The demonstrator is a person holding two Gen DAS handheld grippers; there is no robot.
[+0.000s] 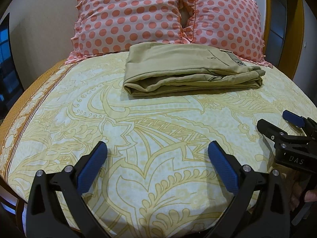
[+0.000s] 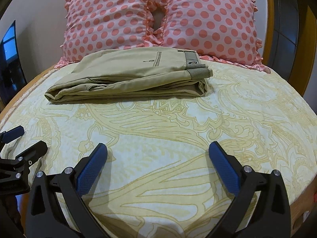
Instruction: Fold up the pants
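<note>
**Two open grippers, one folded pair of pants**

Both of your tools hang above the near part of the bed (image 1: 59, 107), and neither holds anything. Your left hand-held gripper (image 1: 157, 148) has its blue-padded fingers (image 1: 90, 170) spread wide, with only the patterned sheet showing between them. Your right hand-held gripper (image 2: 158, 148) is spread just as wide, again over bare sheet. Each tool shows at the edge of the other's view: the right one enters at the right edge of the left wrist view (image 1: 277, 121), and its jaws stand apart there too; the left one shows at the left edge of the right wrist view (image 2: 25, 138).

The khaki pants (image 1: 190, 69) lie folded into a flat, layered stack at the far end of the bed, well apart from both grippers. In the right wrist view the pants (image 2: 130, 75) show a ribbed waistband end on the right side of the stack and a stitched pocket line on top. The stack's far edge sits against two pink polka-dot pillows (image 1: 126, 17), which lean side by side at the head of the bed. The cream sheet with its yellow swirling print looks smooth around the stack. A dark window (image 1: 6, 67) shows at the left edge.
</note>
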